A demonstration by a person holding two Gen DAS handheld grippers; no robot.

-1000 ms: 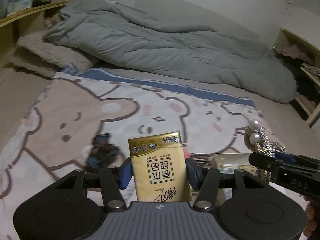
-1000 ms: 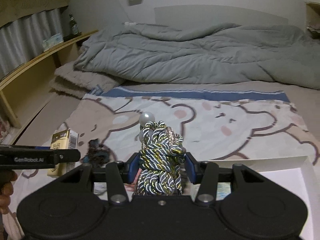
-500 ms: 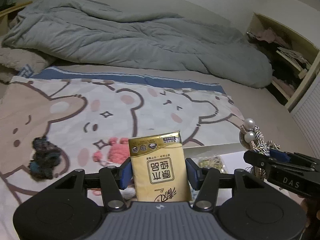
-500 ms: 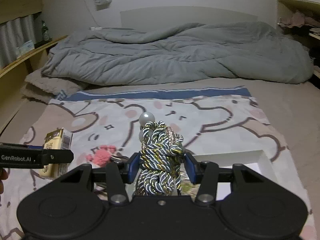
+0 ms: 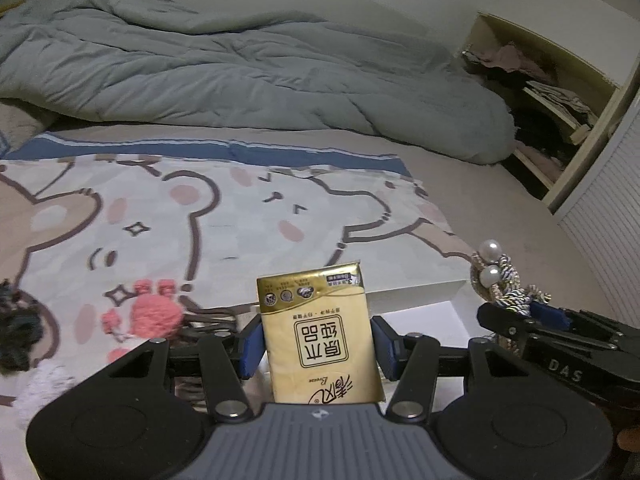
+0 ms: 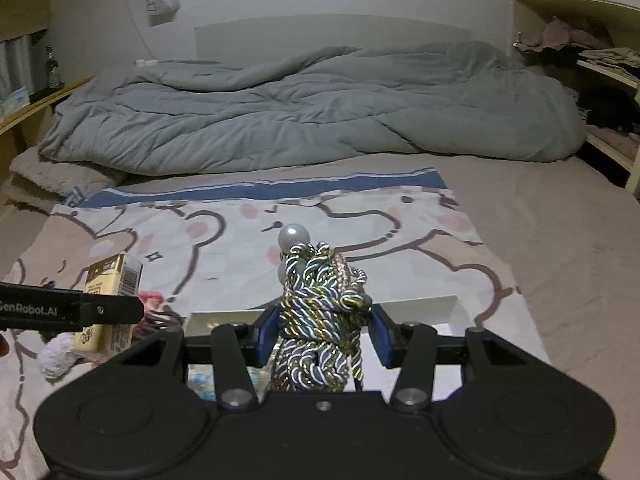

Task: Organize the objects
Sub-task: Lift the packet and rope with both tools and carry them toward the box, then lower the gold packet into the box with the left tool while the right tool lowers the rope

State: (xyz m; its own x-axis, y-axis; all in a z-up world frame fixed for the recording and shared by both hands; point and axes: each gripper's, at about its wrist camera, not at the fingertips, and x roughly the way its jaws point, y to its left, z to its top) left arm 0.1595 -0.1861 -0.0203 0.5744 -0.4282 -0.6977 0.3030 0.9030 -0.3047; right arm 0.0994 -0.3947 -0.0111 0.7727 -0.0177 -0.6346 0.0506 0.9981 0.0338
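- Here, the left gripper [image 5: 316, 346] clamps a glossy gold tissue pack [image 5: 318, 336], flat and rectangular.
- The right gripper [image 6: 322, 334] grips a twisted, pearl-tipped rope bundle [image 6: 322, 312].

Both tongs are built of matte black plastic with blue pads [image 5: 251, 350] and silver screws [image 6: 236, 395]; "GenRobot.AI" is printed white at left edge.
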